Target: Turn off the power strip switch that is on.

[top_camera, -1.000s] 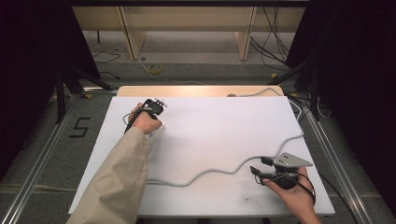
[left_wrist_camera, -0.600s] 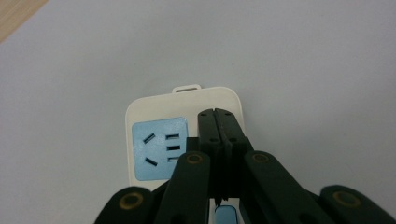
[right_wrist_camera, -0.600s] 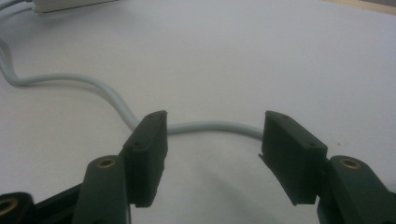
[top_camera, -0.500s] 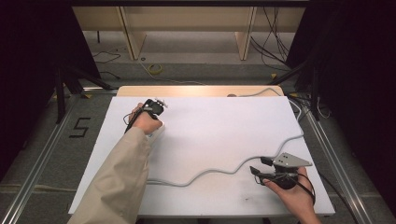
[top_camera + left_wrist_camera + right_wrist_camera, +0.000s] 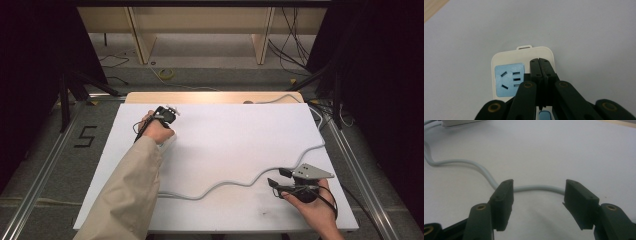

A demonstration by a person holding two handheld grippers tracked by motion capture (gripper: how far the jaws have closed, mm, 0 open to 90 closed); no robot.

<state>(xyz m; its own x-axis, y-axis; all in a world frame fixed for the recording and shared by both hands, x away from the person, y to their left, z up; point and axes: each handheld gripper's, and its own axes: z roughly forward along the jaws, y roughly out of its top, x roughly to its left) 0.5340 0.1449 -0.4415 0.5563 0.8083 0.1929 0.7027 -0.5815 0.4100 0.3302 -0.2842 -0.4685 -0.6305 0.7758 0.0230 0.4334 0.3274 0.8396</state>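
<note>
L tongs (image 5: 543, 65): jaws pressed together, nothing between them, tips resting on or just over the white power strip (image 5: 506, 56). Can't tell if they actually press on it. Just beside the tips sits the strip's blue socket face (image 5: 509, 79), w/ slots all empty; a second blue patch shows below the tips, mostly hidden by the tongs. Small tab at the strip's end lies just beyond the tips. In the high view the L tongs (image 5: 169, 114) sit near the far-left part of the counter (image 5: 230, 130), hand wrapped over them, strip mostly hidden under hand and sleeve.

R tongs (image 5: 537, 195): jaws wide apart, empty. The strip's grey cable (image 5: 469, 163) runs across just beyond the tips, passing behind the gap but not inside it; no pad touches it. From there it snakes off toward the strip's end (image 5: 461, 122) at the top corner of that view. High view: R tongs (image 5: 272, 181) low over the near-right part of the counter, cable (image 5: 240, 183) just ahead of the tips, then bending away along the counter's right edge.

Progress, as a judgement: early stage. L side looks set to steady the strip; R side is lined up on the cable but hasn't gripped. Left to do: close on the cable, then whatever handling follows. Plug end not made out, so can't say more.
</note>
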